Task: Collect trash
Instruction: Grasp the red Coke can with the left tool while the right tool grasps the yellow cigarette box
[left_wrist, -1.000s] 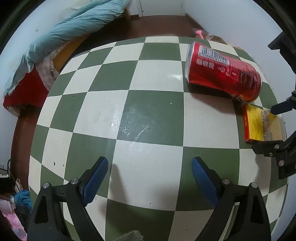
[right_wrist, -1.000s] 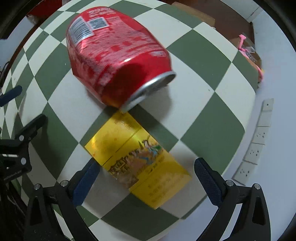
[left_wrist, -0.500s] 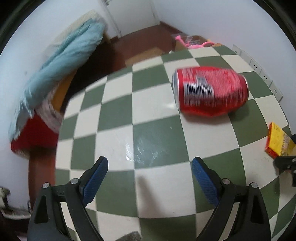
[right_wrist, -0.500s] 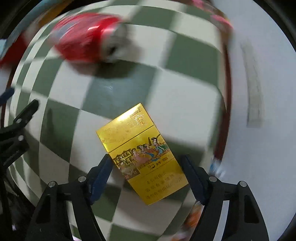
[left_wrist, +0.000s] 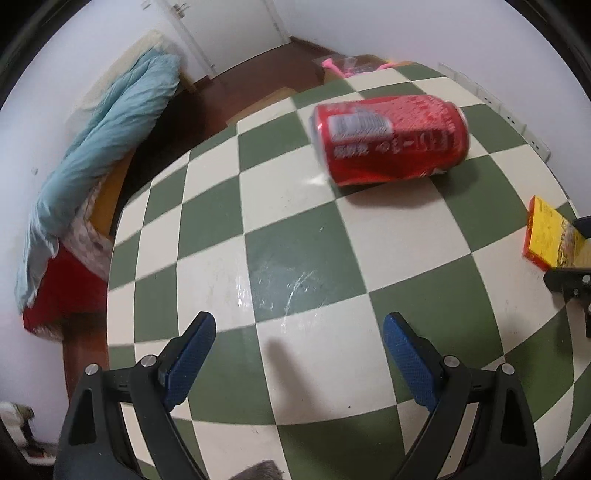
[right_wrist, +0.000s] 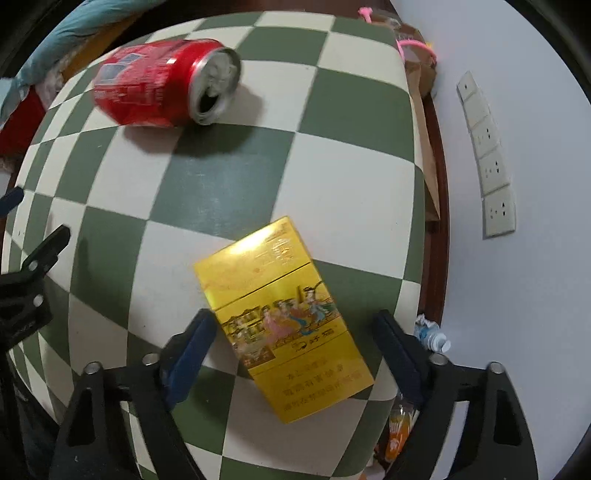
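A table (left_wrist: 295, 258) with a green and cream checkered top fills both views. Its far edge curves before a dark wooden floor (left_wrist: 258, 81); its right edge runs near a white wall (right_wrist: 517, 295) with a row of sockets (right_wrist: 491, 166). Beyond the left edge lies a light blue quilt (left_wrist: 110, 129) over red bedding.

The widest free surface is the middle and left part of the table — several squares there hold nothing, and the left gripper (left_wrist: 297, 358) hangs over this area, jaws wide apart with only bare table between them.

A red can (left_wrist: 391, 138) lies on its side toward the far right part of the table, its opened top (right_wrist: 216, 86) turned to the right edge. It is well apart from both grippers, with free squares on all sides.

A yellow box (right_wrist: 280, 317) lies flat near the right edge, one corner close to the rim. The right gripper (right_wrist: 295, 347) points down over it and its jaws are closing — the box is between them. The left pad (right_wrist: 192, 350) is just beside the long side of the box; the right pad stands a little off the other side, so no firm grip shows.

Some pink items (right_wrist: 413, 44) sit beyond the far right corner.
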